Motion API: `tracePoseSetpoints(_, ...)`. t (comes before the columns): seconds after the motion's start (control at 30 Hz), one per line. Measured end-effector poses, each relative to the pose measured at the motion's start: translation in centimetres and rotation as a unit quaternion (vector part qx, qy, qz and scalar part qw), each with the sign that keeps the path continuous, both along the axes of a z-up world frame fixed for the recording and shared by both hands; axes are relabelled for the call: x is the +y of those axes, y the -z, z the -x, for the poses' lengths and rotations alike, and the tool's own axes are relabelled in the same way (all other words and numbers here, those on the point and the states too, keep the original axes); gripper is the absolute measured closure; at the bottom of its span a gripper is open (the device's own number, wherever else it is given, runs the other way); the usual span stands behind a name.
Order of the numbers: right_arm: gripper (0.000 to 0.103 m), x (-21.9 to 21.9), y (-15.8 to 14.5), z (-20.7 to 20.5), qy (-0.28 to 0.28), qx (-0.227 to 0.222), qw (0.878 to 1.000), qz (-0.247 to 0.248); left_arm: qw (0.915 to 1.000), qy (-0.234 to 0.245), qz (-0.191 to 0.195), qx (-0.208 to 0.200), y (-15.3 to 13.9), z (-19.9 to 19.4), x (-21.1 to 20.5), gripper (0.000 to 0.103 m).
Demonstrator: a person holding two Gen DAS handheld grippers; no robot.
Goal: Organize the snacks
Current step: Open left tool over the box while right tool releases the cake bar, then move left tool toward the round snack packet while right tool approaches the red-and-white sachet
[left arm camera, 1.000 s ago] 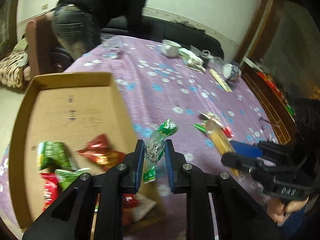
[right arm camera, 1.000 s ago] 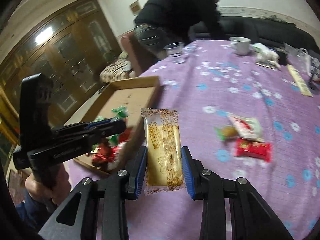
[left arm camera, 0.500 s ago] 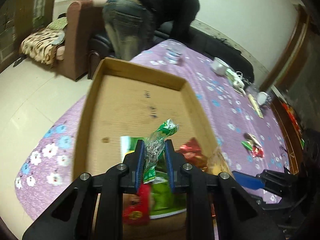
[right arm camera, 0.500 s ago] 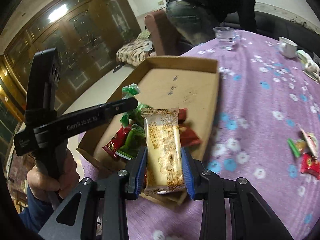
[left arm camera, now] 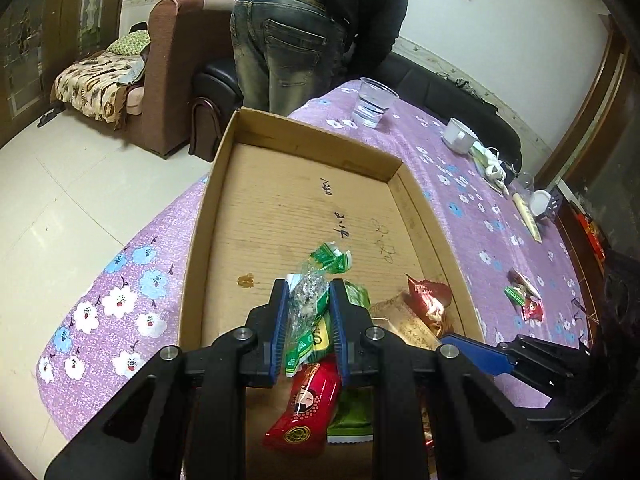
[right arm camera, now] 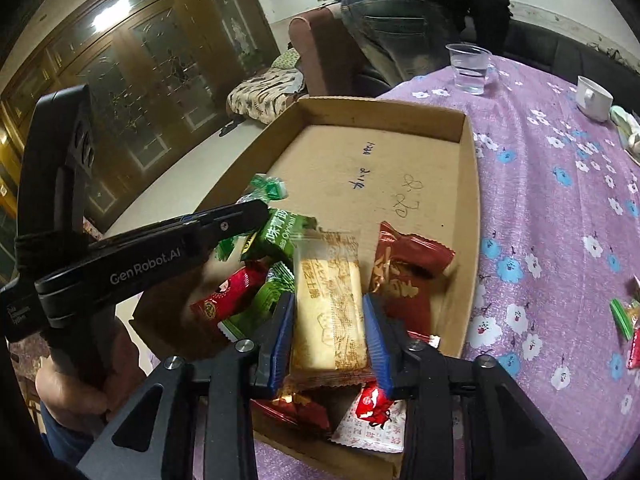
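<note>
An open cardboard box [left arm camera: 296,136] sits on the purple flowered tablecloth [left arm camera: 460,208]. My left gripper [left arm camera: 308,292] hangs over its near half, shut on a candy in a green and clear wrapper [left arm camera: 306,308]; the right wrist view shows that candy [right arm camera: 268,188] at the left gripper's tip. My right gripper [right arm camera: 330,300] is above the box's near right corner, and its jaws are opening. A yellow biscuit pack [right arm camera: 332,320] lies between them, blurred and slipping loose. Red [left arm camera: 308,408], green [right arm camera: 284,232] and dark red [right arm camera: 400,272] snack packs lie in the box [right arm camera: 472,208].
Loose snacks [left arm camera: 524,300] lie on the cloth right of the box. A plastic cup of water [left arm camera: 374,102] and a white mug [left arm camera: 460,140] stand at the far end, where a person [left arm camera: 304,32] bends over. The table edge drops to the floor on the left.
Both grippers have swung left from above the cloth to above the box, each carrying its snack. The biscuit pack now looks blurred between the right jaws.
</note>
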State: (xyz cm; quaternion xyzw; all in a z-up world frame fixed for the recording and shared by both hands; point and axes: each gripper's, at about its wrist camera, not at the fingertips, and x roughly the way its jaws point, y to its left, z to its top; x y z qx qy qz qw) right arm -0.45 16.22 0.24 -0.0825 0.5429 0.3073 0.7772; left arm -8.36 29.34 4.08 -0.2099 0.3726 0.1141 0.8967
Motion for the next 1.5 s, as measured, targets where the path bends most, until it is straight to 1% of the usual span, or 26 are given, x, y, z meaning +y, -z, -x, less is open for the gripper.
tracePoseSetpoints(0.1,0.065,-0.3,-0.8,0.1,0.001,-0.008,1.0,-0.012,1.0,0.001,0.005,0.0,-0.1,0.0,0.0,0.084)
tracePoseSetpoints(0.17,0.065,-0.8,-1.4,0.2,0.004,-0.012,1.0,-0.021,1.0,0.001,0.005,0.001,-0.3,0.0,0.0,0.078)
tracePoseSetpoints(0.23,0.065,-1.4,-2.0,0.2,0.008,-0.015,0.999,-0.028,1.0,-0.001,0.007,-0.003,-0.6,0.1,-0.1,0.064)
tracePoseSetpoints(0.27,0.065,-1.7,-2.3,0.2,0.011,-0.016,0.999,-0.03,1.0,-0.002,0.005,-0.005,-0.7,0.1,-0.2,0.062)
tracePoseSetpoints(0.47,0.065,-4.0,-3.4,0.0,0.029,-0.014,0.999,-0.042,0.9999,0.007,-0.001,-0.009,-1.5,0.3,-1.2,0.062)
tracePoseSetpoints(0.57,0.065,-6.0,-3.8,-0.6,0.049,-0.011,0.998,-0.048,0.9998,0.017,-0.005,-0.011,-2.0,0.1,-2.2,0.062)
tracePoseSetpoints(0.63,0.065,-7.6,-4.3,-1.3,0.066,-0.019,0.997,-0.044,0.9996,0.025,-0.008,-0.012,-2.3,-0.1,-2.8,0.062)
tracePoseSetpoints(0.7,0.065,-9.9,-4.8,-2.4,0.091,-0.032,0.995,-0.03,0.9991,0.038,-0.012,-0.013,-2.7,-0.2,-3.8,0.062)
tracePoseSetpoints(0.77,0.065,-12.3,-5.3,-3.8,0.125,-0.047,0.991,-0.012,0.9985,0.049,-0.017,-0.015,-3.0,-0.3,-4.7,0.062)
tracePoseSetpoints(0.8,0.065,-14.0,-5.5,-4.9,0.15,-0.057,0.987,0.004,0.9981,0.057,-0.019,-0.016,-3.2,-0.4,-5.2,0.062)
tracePoseSetpoints(0.87,0.065,-17.0,-5.4,-6.9,0.198,-0.06,0.978,0.029,0.9972,0.07,-0.022,-0.016,-3.4,-0.6,-6.1,0.062)
tracePoseSetpoints(0.93,0.063,-21.0,-4.5,-9.5,0.255,-0.055,0.964,0.053,0.9961,0.083,-0.026,-0.015,-3.5,-0.7,-7.1,0.062)
tracePoseSetpoints(1.0,0.063,-23.5,-3.4,-11.0,0.284,-0.041,0.956,0.063,0.9949,0.096,-0.029,-0.012,-3.5,-1.0,-8.0,0.062)
tracePoseSetpoints(1.07,0.063,-24.9,-2.0,-11.9,0.298,-0.022,0.952,0.069,0.9937,0.107,-0.031,-0.011,-3.6,-1.2,-8.8,0.062)
tracePoseSetpoints(1.1,0.064,-25.3,-1.3,-12.1,0.299,-0.008,0.952,0.061,0.9933,0.111,-0.031,-0.01,-3.7,-1.2,-9.1,0.062)
tracePoseSetpoints(1.13,0.066,-25.3,-0.7,-12.1,0.29,0.006,0.956,0.044,0.9927,0.116,-0.032,-0.009,-3.7,-1.3,-9.5,0.062)
tracePoseSetpoints(1.2,0.066,-24.9,-0.4,-11.6,0.276,0.016,0.961,0.033,0.9914,0.126,-0.036,-0.007,-3.7,-1.5,-10.3,0.062)
tracePoseSetpoints(1.23,0.066,-24.5,-0.1,-11.2,0.268,0.028,0.963,0.029,0.991,0.129,-0.037,-0.006,-3.7,-1.5,-10.6,0.062)
tracePoseSetpoints(1.27,0.066,-23.5,0.1,-10.6,0.246,0.053,0.968,0.006,0.9904,0.133,-0.037,-0.005,-3.7,-1.7,-10.9,0.062)
tracePoseSetpoints(1.3,0.068,-23.0,0.0,-10.1,0.227,0.067,0.972,-0.012,0.9896,0.139,-0.035,-0.003,-3.7,-1.8,-11.3,0.062)
tracePoseSetpoints(1.33,0.072,-22.4,-0.4,-9.6,0.212,0.067,0.975,-0.024,0.9892,0.142,-0.035,-0.002,-3.6,-1.9,-11.5,0.062)
tracePoseSetpoints(1.37,0.072,-21.7,-1.3,-8.9,0.206,0.045,0.977,-0.016,0.9886,0.147,-0.033,0.0,-3.5,-2.1,-11.8,0.062)
tracePoseSetpoints(1.43,0.067,-21.5,-2.2,-8.4,0.206,0.024,0.978,-0.01,0.9878,0.153,-0.03,0.004,-3.4,-2.4,-12.3,0.062)
tracePoseSetpoints(1.5,0.067,-21.9,-2.7,-7.9,0.208,0.017,0.978,-0.013,0.9865,0.162,-0.023,0.009,-3.3,-2.8,-12.9,0.062)
